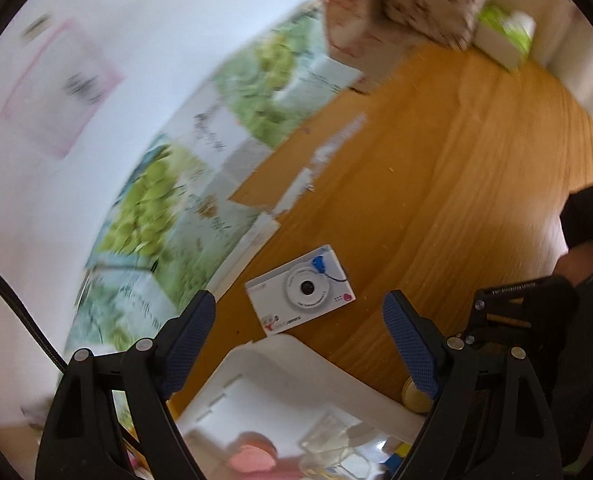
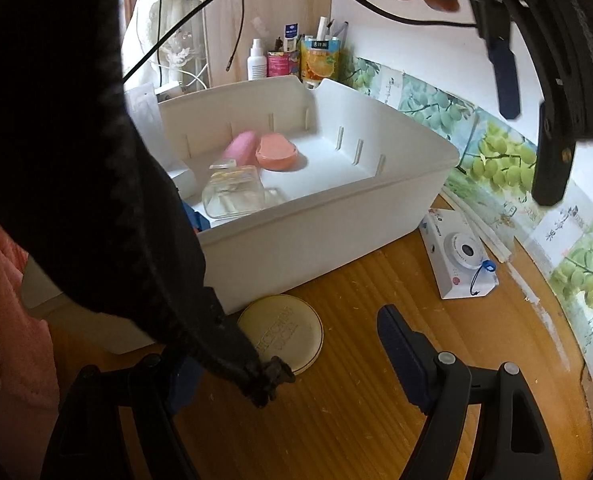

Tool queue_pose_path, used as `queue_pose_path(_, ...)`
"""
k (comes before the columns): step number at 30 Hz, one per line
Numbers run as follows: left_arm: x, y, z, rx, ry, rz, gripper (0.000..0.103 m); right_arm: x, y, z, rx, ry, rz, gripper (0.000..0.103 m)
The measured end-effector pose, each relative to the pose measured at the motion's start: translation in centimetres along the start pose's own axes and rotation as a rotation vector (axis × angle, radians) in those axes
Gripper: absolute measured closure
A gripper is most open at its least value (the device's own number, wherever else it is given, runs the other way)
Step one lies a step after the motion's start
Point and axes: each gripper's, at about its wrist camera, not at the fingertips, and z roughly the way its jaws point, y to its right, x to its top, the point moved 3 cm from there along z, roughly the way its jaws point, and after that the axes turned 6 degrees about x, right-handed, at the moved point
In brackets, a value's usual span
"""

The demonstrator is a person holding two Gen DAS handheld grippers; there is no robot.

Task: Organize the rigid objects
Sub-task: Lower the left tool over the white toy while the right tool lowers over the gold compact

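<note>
Warm orange-brown wooden tabletop [image 2: 360,400] runs up to a white wall edged with a strip of green grape pictures [image 2: 496,156]. On the wood sits a large white plastic bin [image 2: 316,232] with slotted inner walls. Inside it lie a pink cylindrical case [image 2: 240,148], a salmon-coloured oval lidded box [image 2: 276,154] touching that case, and a clear plastic container [image 2: 234,192] nearer the front wall. Just outside the bin's front wall lies a round cream compact with embossed lettering [image 2: 284,332], flat on the table. To the right of the bin, near the grape strip, a small white toy camera with a blue wrist strap [image 2: 458,252] lies lens up.

The left gripper [image 1: 296,320] hangs above the toy camera with its blue-padded fingers [image 1: 188,332] spread wide and empty. The right gripper [image 2: 280,360] points down near the compact, its fingers also spread and empty; a black sleeve [image 2: 96,160] hides its left finger.
</note>
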Motion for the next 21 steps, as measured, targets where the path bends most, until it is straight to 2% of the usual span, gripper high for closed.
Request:
queue_pose_path(7,0.7,2.3,3.0,0.044,-0.069,0.192,0.015,0.0,-0.2,1.2,0.006,-0.010,0.015,0.022)
queue_pose_path(11,0.6,3.1,4.7,0.075,-0.123,0.253,0.015,-0.1,-0.3,1.8,0.000,-0.023,0.018,0.023)
queue_pose_path(21,0.2,4.0,8.4,0.155,-0.213,0.330,0.015,-0.3,-1.3,2.4,0.013,-0.053,-0.007,0.049)
